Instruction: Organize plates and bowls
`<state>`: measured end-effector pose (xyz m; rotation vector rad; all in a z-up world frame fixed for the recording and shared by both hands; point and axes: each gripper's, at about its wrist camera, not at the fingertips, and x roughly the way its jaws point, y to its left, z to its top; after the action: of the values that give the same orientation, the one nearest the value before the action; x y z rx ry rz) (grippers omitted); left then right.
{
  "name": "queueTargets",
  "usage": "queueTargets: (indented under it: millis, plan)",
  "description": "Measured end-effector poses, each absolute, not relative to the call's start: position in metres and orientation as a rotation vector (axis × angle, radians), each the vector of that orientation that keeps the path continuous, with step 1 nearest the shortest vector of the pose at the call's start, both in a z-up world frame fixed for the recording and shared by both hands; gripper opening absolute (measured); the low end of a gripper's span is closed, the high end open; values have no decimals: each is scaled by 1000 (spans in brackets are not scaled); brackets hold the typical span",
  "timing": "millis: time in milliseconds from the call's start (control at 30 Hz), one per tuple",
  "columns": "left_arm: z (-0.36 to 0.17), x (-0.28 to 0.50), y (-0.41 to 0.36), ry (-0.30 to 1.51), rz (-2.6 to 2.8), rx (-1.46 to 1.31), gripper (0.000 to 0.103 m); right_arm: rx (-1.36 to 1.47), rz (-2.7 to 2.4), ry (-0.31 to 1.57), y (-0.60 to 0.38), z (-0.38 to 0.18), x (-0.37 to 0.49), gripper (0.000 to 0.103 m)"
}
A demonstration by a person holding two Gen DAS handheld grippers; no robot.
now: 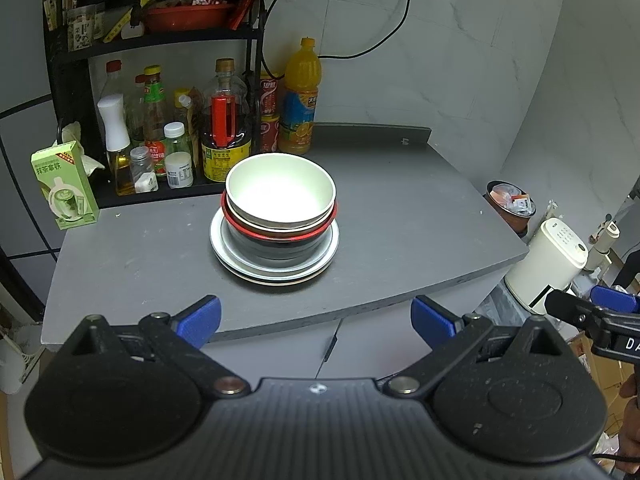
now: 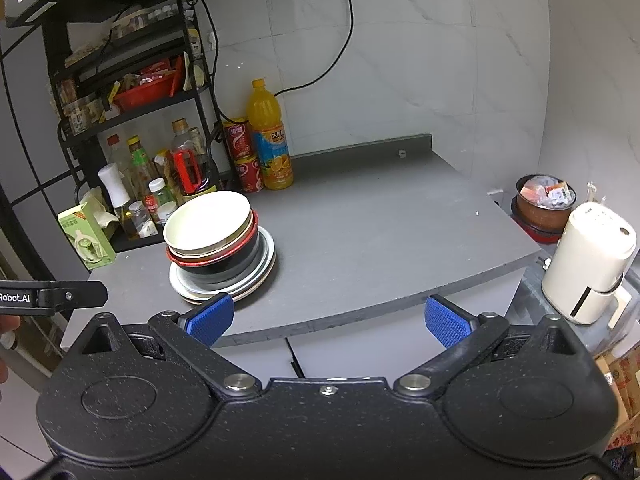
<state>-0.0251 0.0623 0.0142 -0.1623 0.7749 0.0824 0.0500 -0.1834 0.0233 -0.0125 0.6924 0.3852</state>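
One stack of dishes stands on the grey counter (image 1: 400, 220). A white bowl (image 1: 280, 190) sits on top, nested in a red-rimmed black bowl (image 1: 280, 236), over several white plates (image 1: 276, 268). In the right wrist view the same white bowl (image 2: 208, 220) and plates (image 2: 256, 276) stand left of centre. My left gripper (image 1: 316, 318) hangs open in front of the counter's near edge, short of the stack, holding nothing. My right gripper (image 2: 328, 320) is open too, off the front edge, with the stack ahead to its left. The right gripper's body (image 1: 600, 316) shows at the left view's right edge.
A black rack (image 1: 160, 40) with sauce bottles stands at the back left, beside an orange juice bottle (image 1: 300, 100) and red cans (image 1: 270, 112). A green carton (image 1: 66, 188) sits at the counter's left end. Off the right edge are a white appliance (image 2: 588, 260) and a brown pot (image 2: 544, 200).
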Motion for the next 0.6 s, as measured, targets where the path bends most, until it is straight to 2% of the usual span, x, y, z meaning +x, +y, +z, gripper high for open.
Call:
queueTargets:
  millis: [600]
  plan:
    - [18,-35,52,769,114,-196,100,-20,426,705,-187,29,46,103]
